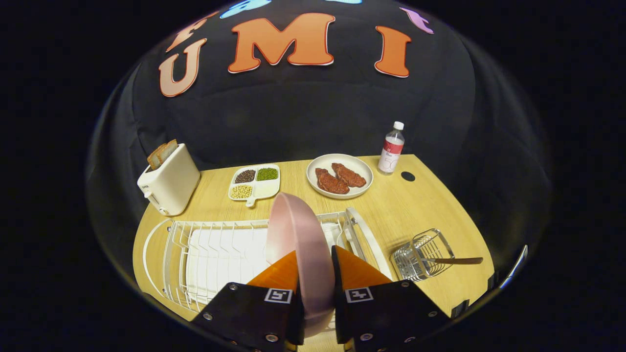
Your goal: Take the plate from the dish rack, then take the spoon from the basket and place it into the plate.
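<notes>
The gripper (315,264) is clamped on the pink plate (299,244), held on edge between both fingers above the rack (205,244). Bare worktop (391,215) lies ahead to its right, where the plate could go; the spoon (455,261) lies sideways in the toppled basket (420,254) there, handle pointing away rightward.

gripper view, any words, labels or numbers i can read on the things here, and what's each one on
No text on the things here can be read.
water bottle: red and white label, print too small to read.
toaster: small dark mark on its front, too blurred to read.
gripper, shut on the pink plate: square black-and-white markers on both fingers, patterns, not words.
</notes>
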Tool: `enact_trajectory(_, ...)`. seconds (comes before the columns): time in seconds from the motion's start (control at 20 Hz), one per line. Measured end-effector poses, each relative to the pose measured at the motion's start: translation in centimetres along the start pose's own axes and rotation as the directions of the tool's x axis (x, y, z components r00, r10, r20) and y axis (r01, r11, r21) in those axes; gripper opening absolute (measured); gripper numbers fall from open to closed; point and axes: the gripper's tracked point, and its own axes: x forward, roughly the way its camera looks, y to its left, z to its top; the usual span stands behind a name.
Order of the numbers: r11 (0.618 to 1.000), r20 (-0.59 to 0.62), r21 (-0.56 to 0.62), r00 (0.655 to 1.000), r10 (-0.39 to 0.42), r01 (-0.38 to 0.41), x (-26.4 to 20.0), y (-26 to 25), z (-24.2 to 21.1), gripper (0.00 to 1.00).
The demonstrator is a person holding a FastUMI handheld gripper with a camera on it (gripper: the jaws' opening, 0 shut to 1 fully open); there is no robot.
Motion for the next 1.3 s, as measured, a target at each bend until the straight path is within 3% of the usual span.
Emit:
enact_trajectory(0.25, 0.997, 0.031, -0.047, 0.998, -0.061, 0.062, -0.6, -0.1, 1.0, 0.25)
enact_trajectory(0.6, 0.998, 0.067, -0.037, 0.997, -0.05, 0.052, -3.3, -0.6, 1.9, 0.25)
enact_trajectory(0.9, 0.999, 0.102, 0.0, 0.994, 0.036, -0.037, -8.7, -1.4, 0.0, 0.25)
enact_trajectory(1.3, 0.981, 0.115, 0.077, 0.979, 0.167, -0.176, -14.4, -3.3, -7.4, 0.25)
